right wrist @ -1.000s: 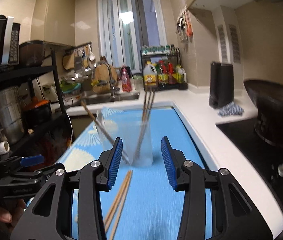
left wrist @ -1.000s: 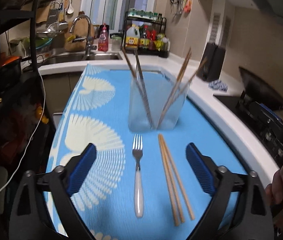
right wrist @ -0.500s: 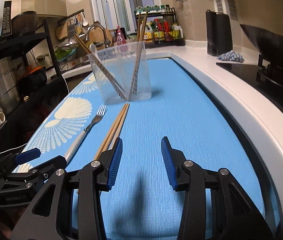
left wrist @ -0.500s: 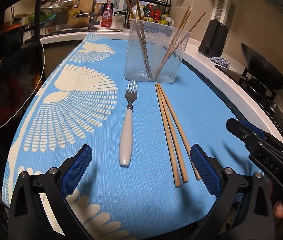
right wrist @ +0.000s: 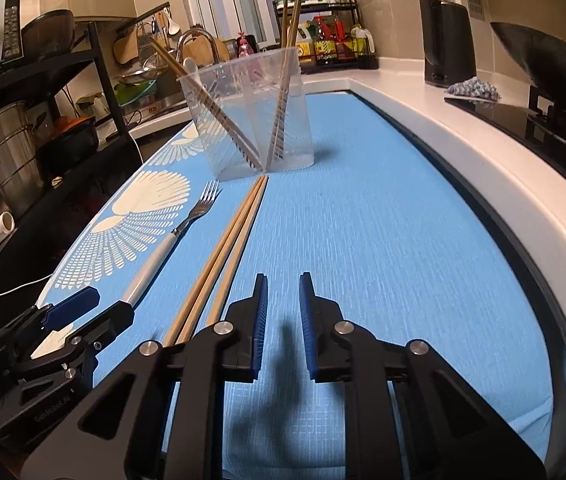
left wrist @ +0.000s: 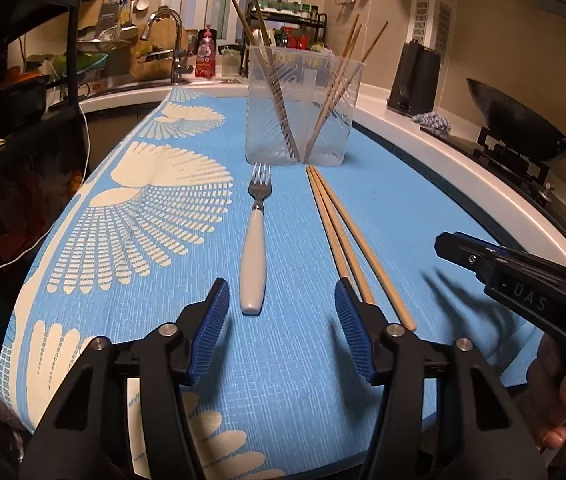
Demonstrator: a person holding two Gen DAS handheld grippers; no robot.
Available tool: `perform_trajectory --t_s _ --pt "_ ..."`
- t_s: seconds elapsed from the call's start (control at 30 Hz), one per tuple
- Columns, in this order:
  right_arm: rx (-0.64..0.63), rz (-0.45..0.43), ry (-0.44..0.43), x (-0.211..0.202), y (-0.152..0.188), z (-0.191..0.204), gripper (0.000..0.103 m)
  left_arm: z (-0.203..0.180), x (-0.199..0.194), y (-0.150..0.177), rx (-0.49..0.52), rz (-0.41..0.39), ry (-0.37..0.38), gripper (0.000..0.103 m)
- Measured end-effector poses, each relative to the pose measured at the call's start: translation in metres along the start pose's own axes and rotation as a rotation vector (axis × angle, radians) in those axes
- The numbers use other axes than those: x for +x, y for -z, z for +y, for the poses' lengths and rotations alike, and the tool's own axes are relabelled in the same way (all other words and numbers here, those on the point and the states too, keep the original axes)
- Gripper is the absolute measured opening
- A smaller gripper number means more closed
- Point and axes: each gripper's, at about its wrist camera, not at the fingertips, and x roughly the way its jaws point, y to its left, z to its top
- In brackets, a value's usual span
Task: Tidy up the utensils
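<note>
A white-handled fork (left wrist: pixel 255 240) lies on the blue mat (left wrist: pixel 155 340), tines toward a clear plastic holder (left wrist: pixel 301 108) that holds several chopsticks. Three loose wooden chopsticks (left wrist: pixel 343 240) lie to the fork's right. My left gripper (left wrist: pixel 283 300) is open and empty, low over the mat, just short of the fork's handle end. My right gripper (right wrist: pixel 283 300) is open with a narrow gap and empty, to the right of the chopsticks (right wrist: pixel 223 256). The fork (right wrist: pixel 171 240) and the holder (right wrist: pixel 251 116) also show in the right wrist view.
A white counter edge (right wrist: pixel 483 160) runs along the mat's right side, with a stove and wok (left wrist: pixel 523 124) beyond. A sink and tap (left wrist: pixel 167 40) stand behind the holder. A black rack (right wrist: pixel 43 120) with pots stands left of the mat.
Both grippers have dropped low over the near end of the mat. The left jaws have narrowed around the fork's line. The right jaws have narrowed to a small gap.
</note>
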Motion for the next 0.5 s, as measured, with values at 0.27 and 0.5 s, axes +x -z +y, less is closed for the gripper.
perform_trajectory --t_s 0.27,0.5 --pt "0.045 0.046 -0.068 0.007 0.002 0.0 0.017 0.006 -0.002 0.004 -0.015 0.003 0.008 0.024" --pt "-0.014 0.06 -0.113 0.01 0.004 0.026 0.019 0.003 -0.004 0.006 -0.013 -0.011 0.01 0.023"
